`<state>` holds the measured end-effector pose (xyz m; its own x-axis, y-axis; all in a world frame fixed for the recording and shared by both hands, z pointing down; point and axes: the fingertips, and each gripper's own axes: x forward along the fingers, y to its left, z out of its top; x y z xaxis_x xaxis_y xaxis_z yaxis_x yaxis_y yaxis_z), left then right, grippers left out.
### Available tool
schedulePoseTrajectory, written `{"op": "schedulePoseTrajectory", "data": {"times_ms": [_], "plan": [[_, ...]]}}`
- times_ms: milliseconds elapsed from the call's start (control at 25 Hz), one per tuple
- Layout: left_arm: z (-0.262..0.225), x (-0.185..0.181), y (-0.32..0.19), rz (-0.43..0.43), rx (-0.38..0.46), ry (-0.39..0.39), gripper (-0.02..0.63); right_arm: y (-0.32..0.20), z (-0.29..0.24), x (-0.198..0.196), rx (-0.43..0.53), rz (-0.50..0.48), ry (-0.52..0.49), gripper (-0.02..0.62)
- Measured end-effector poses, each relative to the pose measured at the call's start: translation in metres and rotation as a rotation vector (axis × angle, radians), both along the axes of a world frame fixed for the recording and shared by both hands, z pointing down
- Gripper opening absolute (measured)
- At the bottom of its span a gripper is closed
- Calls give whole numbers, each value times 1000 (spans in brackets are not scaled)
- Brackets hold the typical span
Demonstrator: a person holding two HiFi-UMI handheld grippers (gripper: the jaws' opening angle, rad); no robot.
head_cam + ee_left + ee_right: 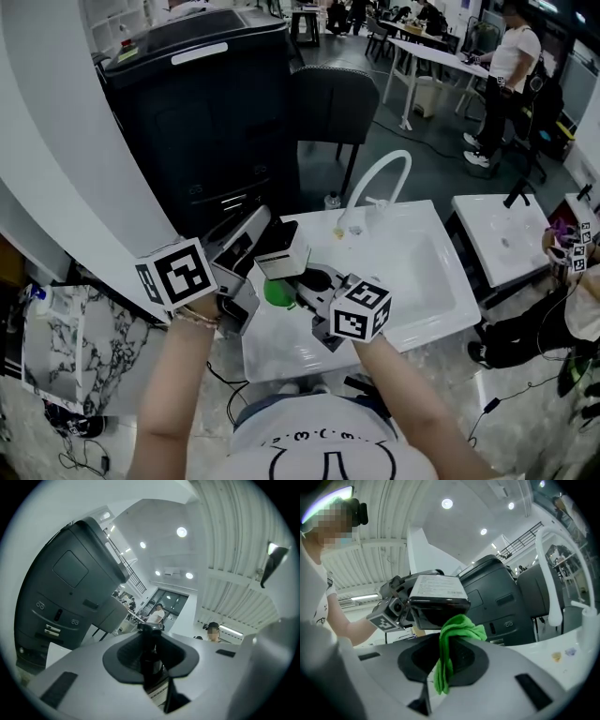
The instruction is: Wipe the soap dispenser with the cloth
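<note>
Soap dispenser (283,251) was held over the left end of the white sink (441,281), its dark part clamped between the nearly closed jaws of the left gripper (151,634). Beside it, the right gripper (443,641) had its jaws pinched on the green cloth (461,629), whose bunched top touched the dispenser's dark lower edge.

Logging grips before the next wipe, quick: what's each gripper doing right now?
Left gripper: closed on the soap dispenser.
Right gripper: closed on the green cloth.
</note>
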<state>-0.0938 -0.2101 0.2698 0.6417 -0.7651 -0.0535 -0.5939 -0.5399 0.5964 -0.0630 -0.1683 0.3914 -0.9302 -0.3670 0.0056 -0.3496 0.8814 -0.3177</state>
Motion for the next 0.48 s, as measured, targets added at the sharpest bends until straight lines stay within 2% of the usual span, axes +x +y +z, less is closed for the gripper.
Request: {"op": "schedulePoseTrajectory", "data": {"times_ms": [280,480], "plan": [[7,-3,-8,-28,-8,-7,91,34,-7,-11,39,-133,-18,49],[8,-2,-7,-23,-7,-7,91,37,0,-5,57,-135,37,49]]}}
